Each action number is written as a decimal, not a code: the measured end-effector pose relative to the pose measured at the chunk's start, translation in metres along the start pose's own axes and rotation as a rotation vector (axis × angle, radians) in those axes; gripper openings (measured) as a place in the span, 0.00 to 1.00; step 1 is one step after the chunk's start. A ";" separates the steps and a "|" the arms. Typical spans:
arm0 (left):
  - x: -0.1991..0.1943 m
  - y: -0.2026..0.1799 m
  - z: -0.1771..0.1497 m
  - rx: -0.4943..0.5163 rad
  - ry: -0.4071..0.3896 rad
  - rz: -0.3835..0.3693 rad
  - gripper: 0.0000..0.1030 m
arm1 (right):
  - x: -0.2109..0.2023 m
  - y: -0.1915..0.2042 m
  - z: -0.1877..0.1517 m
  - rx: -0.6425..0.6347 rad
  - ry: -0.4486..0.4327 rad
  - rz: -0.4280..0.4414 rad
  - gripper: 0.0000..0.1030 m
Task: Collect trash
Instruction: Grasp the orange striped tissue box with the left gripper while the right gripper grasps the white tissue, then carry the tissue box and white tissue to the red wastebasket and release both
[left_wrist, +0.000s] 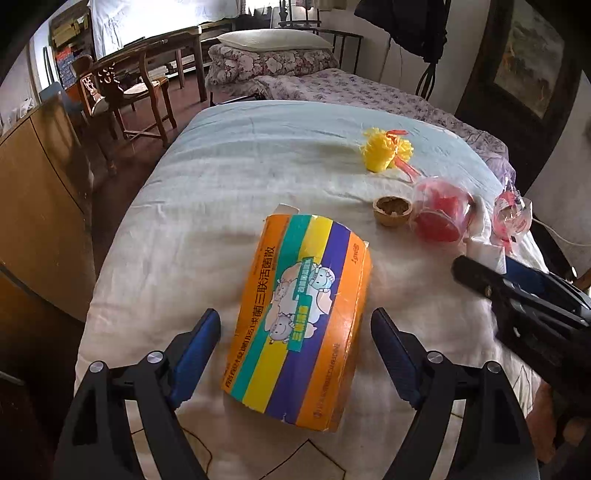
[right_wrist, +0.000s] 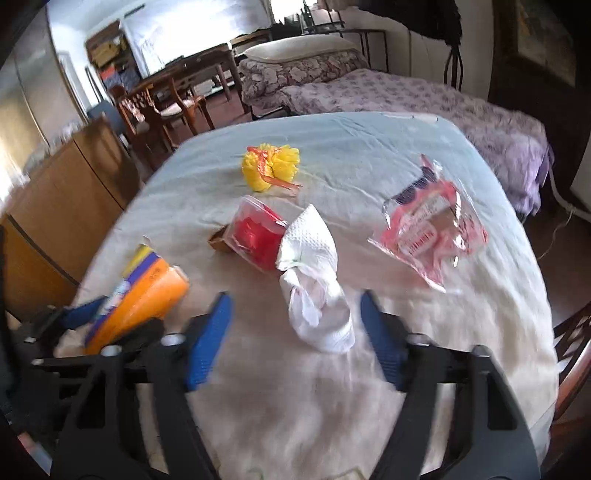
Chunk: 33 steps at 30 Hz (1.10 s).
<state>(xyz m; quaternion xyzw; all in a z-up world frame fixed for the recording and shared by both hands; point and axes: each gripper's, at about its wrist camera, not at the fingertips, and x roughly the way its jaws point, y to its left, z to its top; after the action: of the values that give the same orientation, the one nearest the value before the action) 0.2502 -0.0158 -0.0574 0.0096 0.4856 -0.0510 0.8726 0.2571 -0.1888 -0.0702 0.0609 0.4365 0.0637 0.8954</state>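
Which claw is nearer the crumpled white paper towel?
Right. The right claw straddles the paper towel, fingers either side, not touching. The left claw sits around the striped orange box, off to the towel's left.

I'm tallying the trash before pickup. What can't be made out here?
Right wrist view: brown shell mostly hidden behind the red cup.
Left wrist view: white paper towel largely covered by the right gripper.
Right wrist view: striped box motion-blurred, print unreadable.
Both views: whether the box holds anything.
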 end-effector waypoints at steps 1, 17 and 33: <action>0.001 0.001 0.001 -0.006 0.000 -0.004 0.80 | -0.004 -0.002 0.000 0.000 -0.016 0.000 0.13; -0.025 0.000 0.001 -0.009 -0.105 -0.114 0.61 | -0.054 -0.033 -0.026 0.197 -0.079 0.199 0.13; -0.041 0.004 -0.008 -0.022 -0.135 -0.163 0.61 | -0.056 -0.039 -0.033 0.213 -0.096 0.201 0.13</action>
<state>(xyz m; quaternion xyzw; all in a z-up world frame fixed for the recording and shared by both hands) 0.2223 -0.0084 -0.0272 -0.0432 0.4255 -0.1171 0.8963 0.1992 -0.2348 -0.0533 0.2020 0.3891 0.1036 0.8928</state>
